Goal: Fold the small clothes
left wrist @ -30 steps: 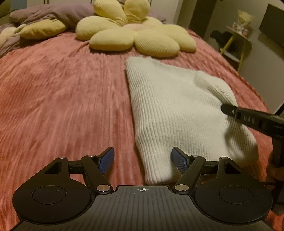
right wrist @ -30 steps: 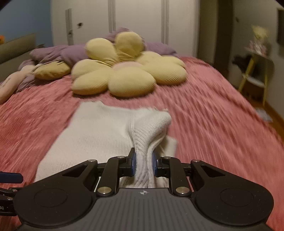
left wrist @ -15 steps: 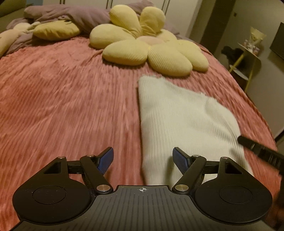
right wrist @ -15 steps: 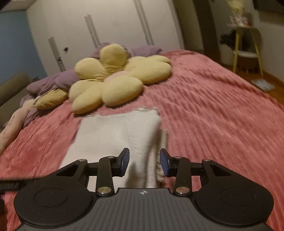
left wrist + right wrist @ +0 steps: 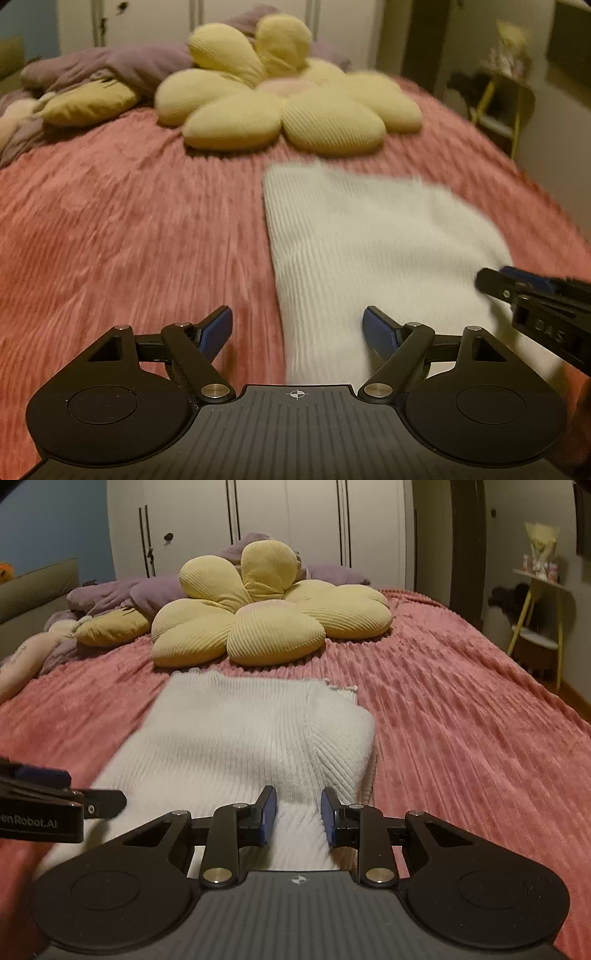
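Here, through the left wrist camera, the left gripper (image 5: 297,328) hovers wide open and empty over the near left edge of the cream knit sweater (image 5: 369,236), which lies flat on the pink bedspread (image 5: 129,221) in front of the yellow flower cushion (image 5: 288,110). Over to the right wrist view: the right gripper (image 5: 298,819) sits partly open above the sweater's near hem, holding nothing, the folded sleeve (image 5: 340,738) just ahead. The ribbed knit looks soft, light and floppy; pinching the thick near corners seems safest.
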`<state>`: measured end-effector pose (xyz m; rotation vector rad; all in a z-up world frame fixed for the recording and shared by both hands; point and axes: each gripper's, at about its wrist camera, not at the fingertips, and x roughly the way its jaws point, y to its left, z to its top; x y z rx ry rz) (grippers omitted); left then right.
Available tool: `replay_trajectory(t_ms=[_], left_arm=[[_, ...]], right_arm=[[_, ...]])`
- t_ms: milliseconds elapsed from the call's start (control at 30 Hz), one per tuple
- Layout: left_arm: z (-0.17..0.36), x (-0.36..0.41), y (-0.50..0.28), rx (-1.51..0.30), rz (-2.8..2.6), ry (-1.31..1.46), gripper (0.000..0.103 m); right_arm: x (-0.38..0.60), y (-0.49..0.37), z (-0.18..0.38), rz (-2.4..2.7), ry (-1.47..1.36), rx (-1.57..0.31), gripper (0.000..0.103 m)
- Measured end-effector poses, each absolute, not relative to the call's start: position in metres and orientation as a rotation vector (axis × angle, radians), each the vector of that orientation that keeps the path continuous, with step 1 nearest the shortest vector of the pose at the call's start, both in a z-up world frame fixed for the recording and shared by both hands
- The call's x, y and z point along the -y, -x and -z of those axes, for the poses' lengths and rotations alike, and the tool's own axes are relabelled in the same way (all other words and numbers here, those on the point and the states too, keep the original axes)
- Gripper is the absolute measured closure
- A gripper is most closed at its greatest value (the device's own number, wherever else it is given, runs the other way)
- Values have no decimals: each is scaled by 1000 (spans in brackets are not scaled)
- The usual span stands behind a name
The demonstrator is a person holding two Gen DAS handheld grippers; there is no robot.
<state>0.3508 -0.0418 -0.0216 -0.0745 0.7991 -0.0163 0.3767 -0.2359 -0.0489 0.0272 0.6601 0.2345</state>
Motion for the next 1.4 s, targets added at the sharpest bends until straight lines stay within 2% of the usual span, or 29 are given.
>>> replay_trajectory(t_ms=[100, 200, 567, 633, 900, 1067, 1100, 1133, 1167, 1400], left_arm=[[17, 42, -370, -772, -15, 97, 11], [25, 49, -393, -779, -66, 71, 10], [69, 53, -428, -818, -86, 122, 1], [73, 55, -430, -819, -93, 111, 0], [79, 60, -434, -806, -98, 79, 0], [68, 53, -429, -843, -89, 93, 0], [64, 50, -424, -849, -87, 104, 0], [60, 48, -416, -847, -77, 123, 0], [55, 43, -406, -843, -53, 150, 0], [51, 11, -329, -861, 83, 356, 0]], right_arm=[[235, -382, 27, -207, -72, -594, 77], [228, -406, 23, -179, -80, -600, 77], [219, -458, 70, -88, -32, -622, 73], [220, -459, 73, -84, -15, -612, 67], [224, -466, 84, -68, -27, -604, 59], [221, -469, 82, -58, -6, -612, 51], [221, -469, 81, -51, 0, -614, 43], [222, -468, 78, -29, 2, -625, 25], [226, -467, 74, 4, -10, -648, 21], [266, -372, 48, -143, -155, -645, 24]])
